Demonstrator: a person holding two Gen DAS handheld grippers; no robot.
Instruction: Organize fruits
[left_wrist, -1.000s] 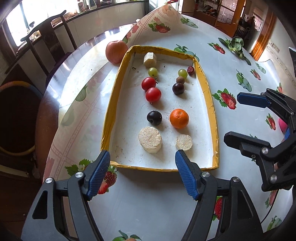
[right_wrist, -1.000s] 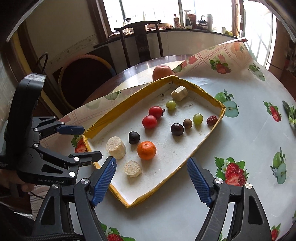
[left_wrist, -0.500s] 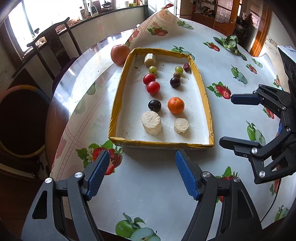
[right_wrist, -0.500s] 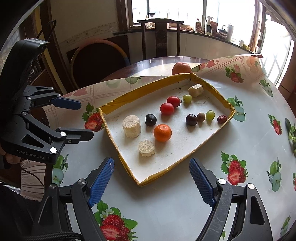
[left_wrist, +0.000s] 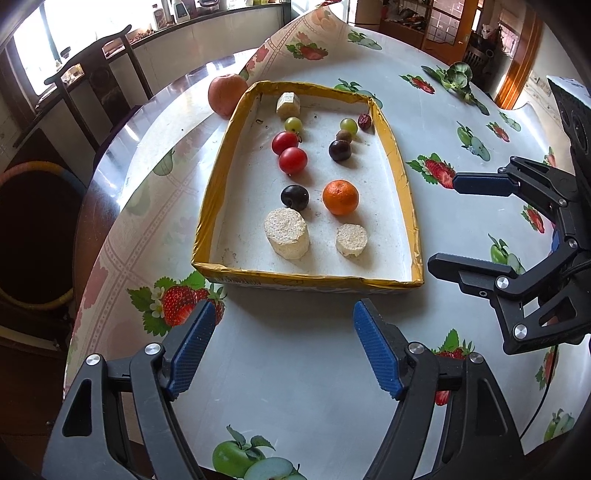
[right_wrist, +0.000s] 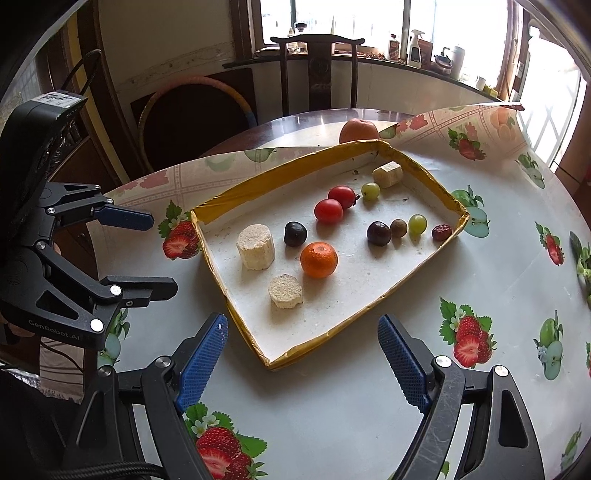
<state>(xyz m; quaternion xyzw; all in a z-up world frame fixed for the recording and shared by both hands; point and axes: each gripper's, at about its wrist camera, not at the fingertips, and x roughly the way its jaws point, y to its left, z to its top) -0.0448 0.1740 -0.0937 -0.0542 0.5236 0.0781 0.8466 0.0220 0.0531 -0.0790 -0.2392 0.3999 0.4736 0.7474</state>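
Note:
A yellow-rimmed cardboard tray (left_wrist: 402, 177) (right_wrist: 207, 216) on the table holds two rows of fruit: an orange mandarin (left_wrist: 340, 197) (right_wrist: 318, 259), two red tomatoes (left_wrist: 293, 160) (right_wrist: 328, 211), dark plums (left_wrist: 294, 197) (right_wrist: 378, 233), green grapes (left_wrist: 348, 126) (right_wrist: 417, 224), a red date (left_wrist: 364, 121) and pale cut pieces (left_wrist: 286, 237) (right_wrist: 256, 247). My left gripper (left_wrist: 282, 345) (right_wrist: 157, 254) is open and empty, in front of the tray's near edge. My right gripper (right_wrist: 303, 363) (left_wrist: 441, 221) is open and empty, to the right of the tray's corner.
A large peach-coloured apple (left_wrist: 227, 95) (right_wrist: 359, 130) sits outside the tray at its far left corner. The fruit-print tablecloth (left_wrist: 295, 387) curls up at the far end. A dark wooden chair (right_wrist: 317, 70) and a hoop (right_wrist: 192, 110) stand beyond the table.
Both grippers have pulled back from the tray and risen, so the tray looks smaller and farther away. The fruit has not moved. Both grippers stay open.

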